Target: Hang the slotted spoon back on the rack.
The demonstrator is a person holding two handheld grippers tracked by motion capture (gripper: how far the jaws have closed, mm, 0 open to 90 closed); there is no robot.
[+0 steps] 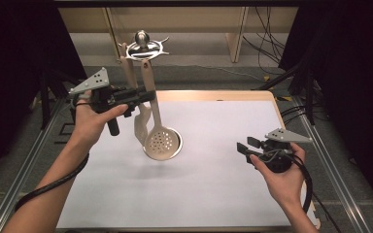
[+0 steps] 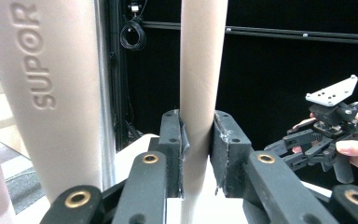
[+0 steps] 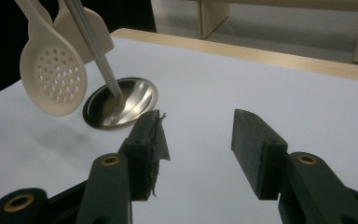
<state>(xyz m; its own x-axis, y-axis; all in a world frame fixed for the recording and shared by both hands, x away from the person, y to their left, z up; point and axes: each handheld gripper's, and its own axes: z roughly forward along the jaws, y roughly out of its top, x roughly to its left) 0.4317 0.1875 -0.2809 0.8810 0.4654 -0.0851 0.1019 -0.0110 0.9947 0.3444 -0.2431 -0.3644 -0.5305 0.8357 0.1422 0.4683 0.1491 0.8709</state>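
The beige plastic slotted spoon's handle (image 2: 196,88) is clamped upright between the jaws of the raised left gripper (image 1: 145,96). The right gripper (image 1: 246,147) is held low, jaws parted and empty, above the white table (image 1: 213,194); a dark curtain is seen behind.

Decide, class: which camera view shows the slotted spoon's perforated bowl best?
The right gripper view: the slotted spoon hangs there with its holes plain, beside the stand's round base. The high view shows the bowl smaller, over the base. The left gripper view shows the handle alone, pinched in the left claw.
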